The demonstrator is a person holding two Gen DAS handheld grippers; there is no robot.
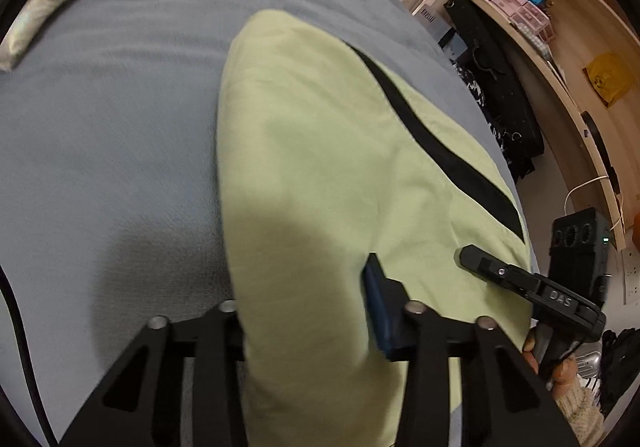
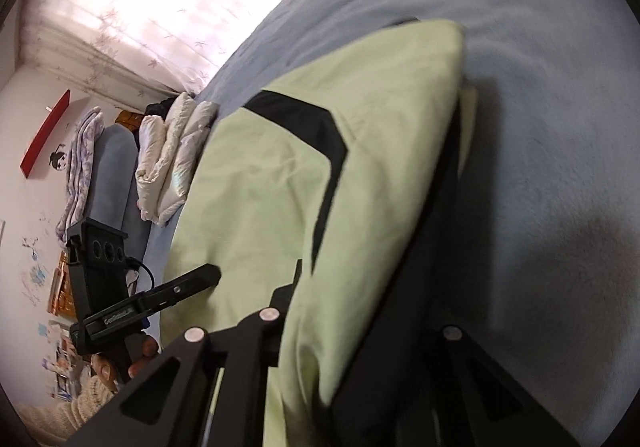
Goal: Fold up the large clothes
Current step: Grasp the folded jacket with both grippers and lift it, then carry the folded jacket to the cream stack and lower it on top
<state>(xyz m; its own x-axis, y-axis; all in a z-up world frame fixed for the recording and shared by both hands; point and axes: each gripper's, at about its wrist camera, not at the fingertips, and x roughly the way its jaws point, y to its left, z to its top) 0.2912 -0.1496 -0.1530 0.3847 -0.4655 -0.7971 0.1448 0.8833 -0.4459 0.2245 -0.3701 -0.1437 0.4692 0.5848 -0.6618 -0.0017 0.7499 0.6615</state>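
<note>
**Both near corners pinched, the fold only part done**

The pale green cloth garment with black trim bands (image 1: 320,135) lies on the grey-blue bedspread (image 1: 112,119), its near edge drawn up into both tools. It already looks doubled over: in the right wrist view a second green layer peeks out beneath the far edge. The left gripper (image 1: 308,307) has its jaws closed onto the green fabric, which fills the gap between them. The right gripper (image 2: 348,331) is pressed nearly together with a thick fold of the same cloth bunched between its fingers. I'd judge this as midway: the near hem is gripped, ready to be carried over, and the bundle is still broad, so at least one more fold and some smoothing remain.

The bedspread is soft and a little rippled. A cream quilted puffy garment (image 2: 176,151) sits folded at the bed's far side. Beyond stand a light wooden shelf unit (image 1: 560,59) cluttered with small boxes, and a sunlit patterned curtain (image 2: 132,7).
</note>
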